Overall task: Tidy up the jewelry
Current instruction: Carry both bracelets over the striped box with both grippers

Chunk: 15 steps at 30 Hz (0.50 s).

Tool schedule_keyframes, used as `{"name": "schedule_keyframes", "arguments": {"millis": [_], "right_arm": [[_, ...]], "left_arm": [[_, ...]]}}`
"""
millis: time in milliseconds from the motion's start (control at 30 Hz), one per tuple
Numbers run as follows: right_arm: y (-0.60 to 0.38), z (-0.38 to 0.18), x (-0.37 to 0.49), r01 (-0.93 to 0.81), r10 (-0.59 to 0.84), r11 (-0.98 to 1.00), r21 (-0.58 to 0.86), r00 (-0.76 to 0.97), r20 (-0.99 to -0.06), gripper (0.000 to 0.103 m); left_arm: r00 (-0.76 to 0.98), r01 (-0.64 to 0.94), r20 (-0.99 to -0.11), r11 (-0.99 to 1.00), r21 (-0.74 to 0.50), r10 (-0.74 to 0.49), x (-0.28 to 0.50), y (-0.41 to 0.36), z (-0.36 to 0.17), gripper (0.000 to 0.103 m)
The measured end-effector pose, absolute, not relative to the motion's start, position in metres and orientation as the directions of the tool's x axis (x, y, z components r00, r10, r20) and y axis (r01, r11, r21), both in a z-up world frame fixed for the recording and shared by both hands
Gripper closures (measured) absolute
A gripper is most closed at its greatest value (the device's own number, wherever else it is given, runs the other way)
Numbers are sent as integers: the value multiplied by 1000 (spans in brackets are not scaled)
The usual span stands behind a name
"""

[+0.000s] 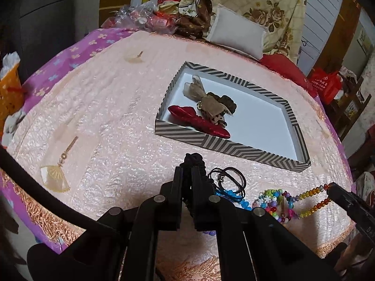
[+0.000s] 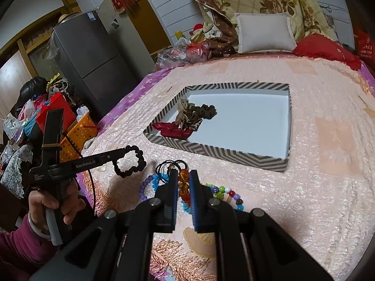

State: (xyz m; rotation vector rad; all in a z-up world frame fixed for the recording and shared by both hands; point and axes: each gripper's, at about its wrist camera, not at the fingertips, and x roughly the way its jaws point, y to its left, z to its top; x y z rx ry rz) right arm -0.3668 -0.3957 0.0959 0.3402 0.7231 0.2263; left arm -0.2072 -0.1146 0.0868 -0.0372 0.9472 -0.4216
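Grippers both grip jewelry near the striped rectangular cardboard box [image 2: 220,154]: left gripper [image 1: 186,167] clamps a black beaded bracelet [image 2: 131,161], right gripper [image 2: 183,175] pinches an amber bead strand [image 2: 184,185].

"GenRobot.AI" in white along the side of the left gripper [image 2: 123,150], right wrist view. Smaller white print lower on its handle, too small to read. Red bag [image 1: 324,85] beyond the bed's far right corner carries white characters, unreadable.
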Motion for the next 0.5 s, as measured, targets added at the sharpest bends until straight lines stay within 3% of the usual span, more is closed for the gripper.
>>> {"name": "schedule_keyframes", "arguments": {"millis": [500], "right_arm": [[-396,109,-362,-93,309,926,366,744,-593,94]], "left_arm": [[526,359,-767,913,-191,-367,-204,-127,99,97]]}}
